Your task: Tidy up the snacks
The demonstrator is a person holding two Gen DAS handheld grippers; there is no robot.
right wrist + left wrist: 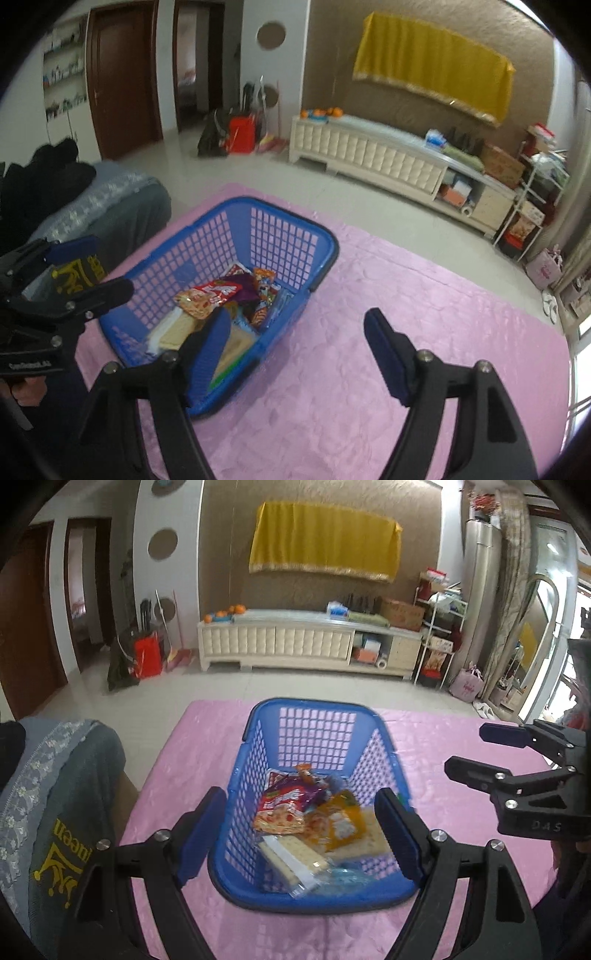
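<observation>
Okay, I've got the blue basket [314,797] sitting on the pink tablecloth [461,760], toward its left edge, and the snacks [295,812] are all piled inside it: a red packet [280,808], an orange packet [340,819], and a pack of pale crackers [291,856] at the near end. I see nothing loose on the cloth itself, so by my read the gathering is about done.

My left gripper [303,834] hangs spread wide over the near end of the basket, holding nothing. My right gripper [295,350] is just as wide and just as bare, off to the basket's right side, with its left finger [207,347] over the near right corner of the rim.

Here's what worries me. That finger sits close to the rim, so any sideways drift could catch the plastic and shove the light basket toward the cloth's left edge, near the grey cushion [66,812]. The cloth looks slick too; a nudge might slide it. And if I dip the left one down carelessly, I'd crush the crackers.
</observation>
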